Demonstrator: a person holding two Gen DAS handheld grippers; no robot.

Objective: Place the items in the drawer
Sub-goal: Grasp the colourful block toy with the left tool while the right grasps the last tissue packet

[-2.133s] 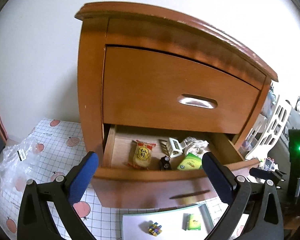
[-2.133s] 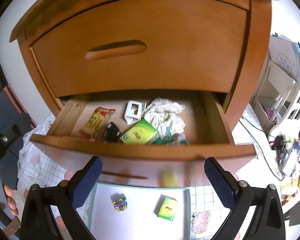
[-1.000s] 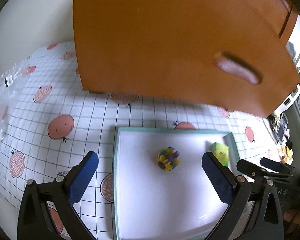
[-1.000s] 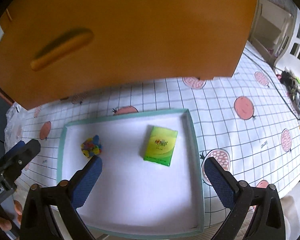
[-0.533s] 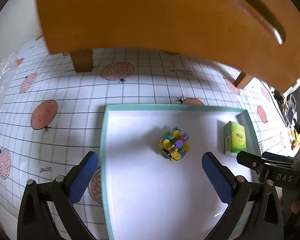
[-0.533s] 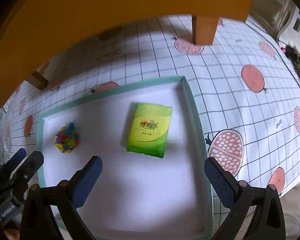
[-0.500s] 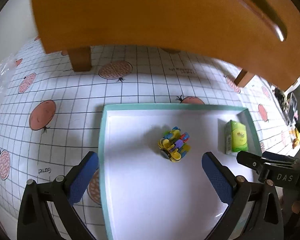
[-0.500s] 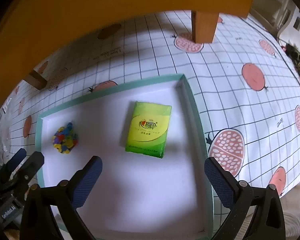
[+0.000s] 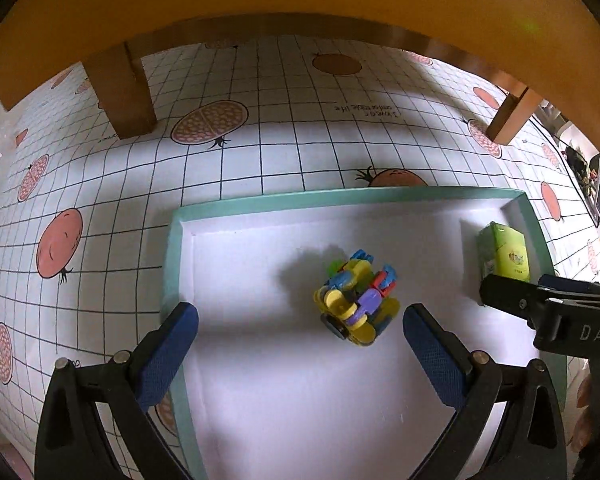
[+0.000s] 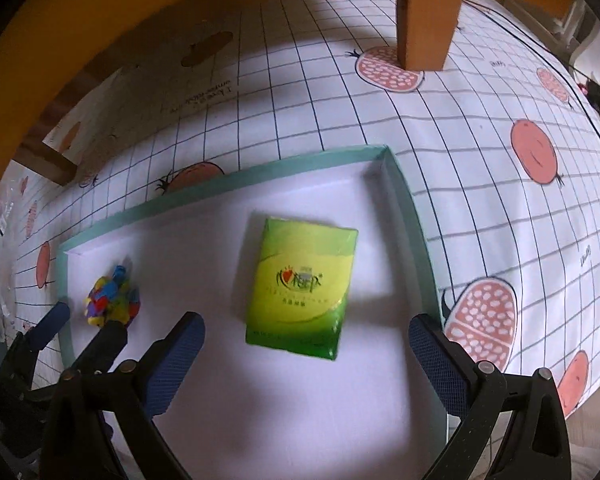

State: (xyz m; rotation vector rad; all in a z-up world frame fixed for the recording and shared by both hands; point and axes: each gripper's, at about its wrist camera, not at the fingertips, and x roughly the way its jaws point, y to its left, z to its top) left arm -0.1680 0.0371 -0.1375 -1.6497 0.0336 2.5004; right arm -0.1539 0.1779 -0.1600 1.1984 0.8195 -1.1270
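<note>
Both grippers hover with jaws wide and empty over the tray: left gripper should shift toward 2 o'clock to straddle the toy, while right gripper lowers squarely over the green pack at 12 o'clock.

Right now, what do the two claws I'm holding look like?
Both match: the left claw and right claw have black angular plastic arms with silver bolts, ending in blue textured pads. White lettering reading "DAS" marks the right claw's body, seen from the left wrist camera.
</note>
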